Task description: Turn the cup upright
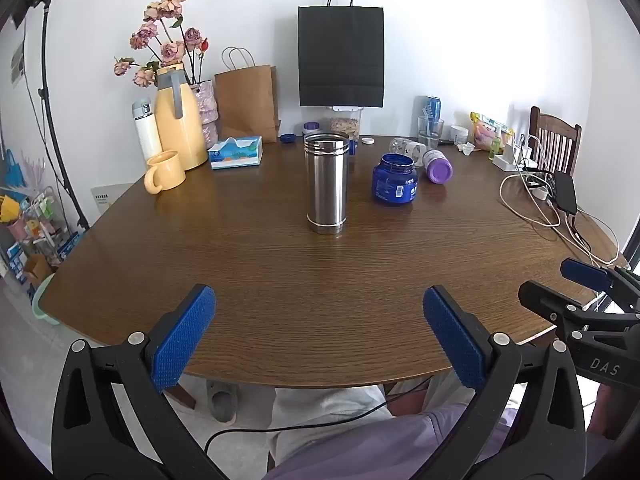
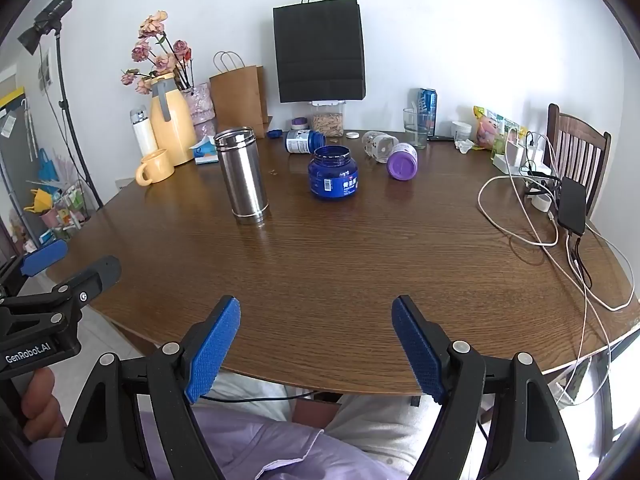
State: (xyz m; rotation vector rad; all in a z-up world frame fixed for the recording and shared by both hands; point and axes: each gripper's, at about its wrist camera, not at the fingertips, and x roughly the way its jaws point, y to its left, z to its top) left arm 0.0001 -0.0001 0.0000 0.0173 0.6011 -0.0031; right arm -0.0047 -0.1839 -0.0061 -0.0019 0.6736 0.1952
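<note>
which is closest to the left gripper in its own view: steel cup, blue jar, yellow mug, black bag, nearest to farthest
From the left gripper:
1. steel cup, upright, straight ahead mid-table.
2. blue jar, ahead and right, slightly beyond the cup.
3. yellow mug, far left, by the edge.
4. black bag, at the back wall.

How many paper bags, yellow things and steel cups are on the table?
Paper bags: 2, black paper bag and brown paper bag
Yellow things: 2, yellow thermos jug and yellow ceramic mug
Steel cups: 1, upright stainless steel cup
Total: 5
</note>
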